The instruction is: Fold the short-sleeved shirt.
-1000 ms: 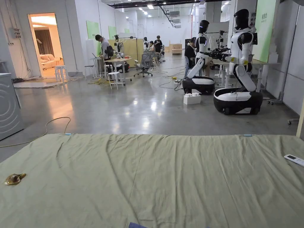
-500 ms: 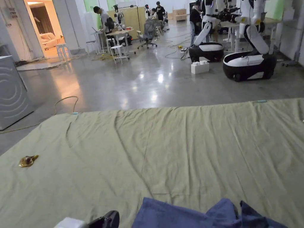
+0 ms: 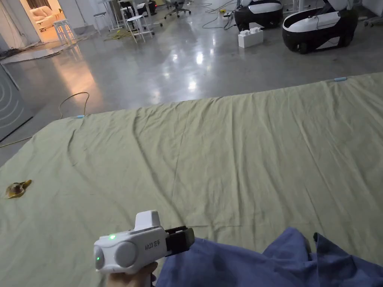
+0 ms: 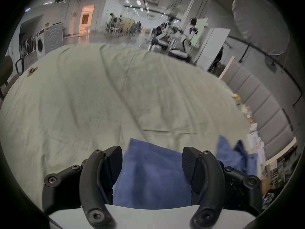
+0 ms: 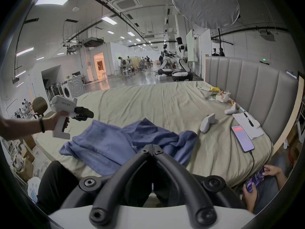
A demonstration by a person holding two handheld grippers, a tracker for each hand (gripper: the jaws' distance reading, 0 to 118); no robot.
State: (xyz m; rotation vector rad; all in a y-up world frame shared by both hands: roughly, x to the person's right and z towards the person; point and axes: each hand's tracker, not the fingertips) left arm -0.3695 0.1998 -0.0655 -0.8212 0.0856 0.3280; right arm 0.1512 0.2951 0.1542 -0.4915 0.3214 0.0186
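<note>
Green sheet on the bed [image 3: 232, 149] takes up most of the scene, wrinkled but mostly bare; padded headboard [image 5: 257, 90] at the right end. Blue shirt [image 5: 115, 143] sits crumpled in a heap at the near edge of the bed, sleeves and hem not sorted out, cloth bunched over itself. In the head view it's at the bottom right [image 3: 269, 265].

Left gripper [image 4: 152, 158] hovers over the left part of the shirt, fingers [image 4: 113, 163] spread wide apart, nothing between them but the cloth below, no contact that I can see. It shows from the side in the right gripper view [image 5: 84, 114], off the bed, above the shirt's left edge. Right gripper [image 5: 152, 148] is back at the near side, fingers together at the tips, holding nothing; shirt lies just past them.

Progress: basically zero. No fold made, shirt isn't even laid flat. Left to do: grab it, spread it out on the open sheet, then fold sleeves in and fold the body.

Small stuff: phone [image 5: 242, 138] on a cable and two white controllers [image 5: 208, 122] near the headboard, a small brown object [image 3: 15, 188] far left. All well apart from the shirt.
</note>
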